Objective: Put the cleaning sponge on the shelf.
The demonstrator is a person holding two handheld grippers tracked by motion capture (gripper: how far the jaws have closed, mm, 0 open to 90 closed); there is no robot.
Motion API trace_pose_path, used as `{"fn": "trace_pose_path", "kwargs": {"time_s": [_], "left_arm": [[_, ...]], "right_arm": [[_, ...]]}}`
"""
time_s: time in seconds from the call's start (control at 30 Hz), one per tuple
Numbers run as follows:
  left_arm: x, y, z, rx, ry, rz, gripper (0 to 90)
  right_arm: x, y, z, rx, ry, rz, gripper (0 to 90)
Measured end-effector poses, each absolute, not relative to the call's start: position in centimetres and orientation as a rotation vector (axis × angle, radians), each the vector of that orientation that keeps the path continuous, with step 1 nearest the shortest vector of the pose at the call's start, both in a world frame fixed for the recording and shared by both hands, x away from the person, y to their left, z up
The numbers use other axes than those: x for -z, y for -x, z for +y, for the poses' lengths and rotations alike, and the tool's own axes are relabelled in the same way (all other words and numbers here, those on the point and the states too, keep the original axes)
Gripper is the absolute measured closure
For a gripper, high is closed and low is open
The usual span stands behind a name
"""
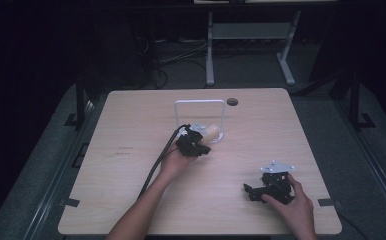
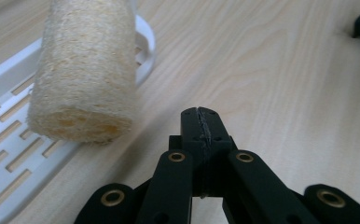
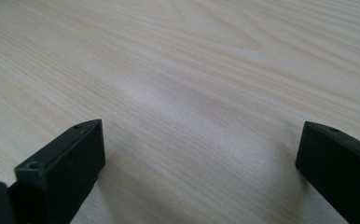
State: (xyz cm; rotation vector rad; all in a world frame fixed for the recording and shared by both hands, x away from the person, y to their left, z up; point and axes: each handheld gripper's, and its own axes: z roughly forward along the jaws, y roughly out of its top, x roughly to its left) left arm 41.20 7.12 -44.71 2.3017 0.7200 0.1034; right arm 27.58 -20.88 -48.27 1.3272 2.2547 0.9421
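Your left claw (image 2: 200, 122) is clenched with nothing between its jaws, just beside the pale, fibrous loofah cylinder (image 2: 82, 74). That loofah lies on the white slotted plastic rack (image 2: 5, 154) near the middle of the light wooden tabletop (image 1: 131, 200). Your right claw (image 3: 199, 154) rests released, jaws wide apart over bare wood, well away.

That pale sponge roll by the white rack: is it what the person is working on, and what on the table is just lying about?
Part of the job:
- loofah roll, lying on the white slotted rack
- left gripper, jaws shut on nothing, just beside the roll

Lying about:
- right gripper, jaws open, resting on the table
- round hole in the tabletop
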Motion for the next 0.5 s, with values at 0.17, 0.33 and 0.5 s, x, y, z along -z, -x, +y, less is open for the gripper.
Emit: {"fn": "trace_pose_path", "kwargs": {"time_s": [0.17, 0.33, 0.5], "left_arm": [[45.5, -42.0, 7.3, -0.122, -2.305, 0.773, 90.0], [45.8, -42.6, 7.7, -0.132, -2.308, 0.788, 90.0], [45.6, -42.9, 8.0, -0.145, -2.305, 0.801, 90.0]], "right_arm": [[48.3, -27.6, -20.9, -0.942, -1.327, 2.255, 0.9], [48.3, -27.6, -20.9, -0.942, -1.327, 2.254, 0.9], [48.3, -27.6, -20.9, -0.942, -1.327, 2.254, 0.9]]}}
